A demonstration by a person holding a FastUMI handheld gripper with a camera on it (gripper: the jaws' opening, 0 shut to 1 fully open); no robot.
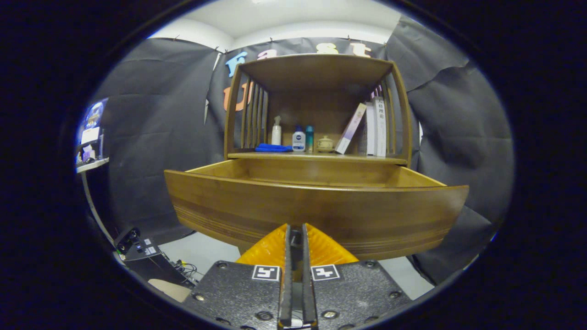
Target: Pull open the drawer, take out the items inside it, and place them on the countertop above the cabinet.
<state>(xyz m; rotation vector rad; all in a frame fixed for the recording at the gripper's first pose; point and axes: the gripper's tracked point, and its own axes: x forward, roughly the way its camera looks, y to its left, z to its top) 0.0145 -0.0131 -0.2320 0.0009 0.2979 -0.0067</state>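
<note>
drawer (pixel 316 208) stands pulled out | gripper (pixel 296 231) fingers pressed together, gripping nothing visible, at drawer front, 6 o'clock | advice: rise above the front edge, open wide, reach inside; contents hidden

Even overhead light leaves the shelf recess shadowed, while fisheye distortion bows the sharp brown wooden drawer front (pixel 316 215).

Cloth-walled booth (pixel 151 137), wooden cabinet (pixel 316 114)
</note>
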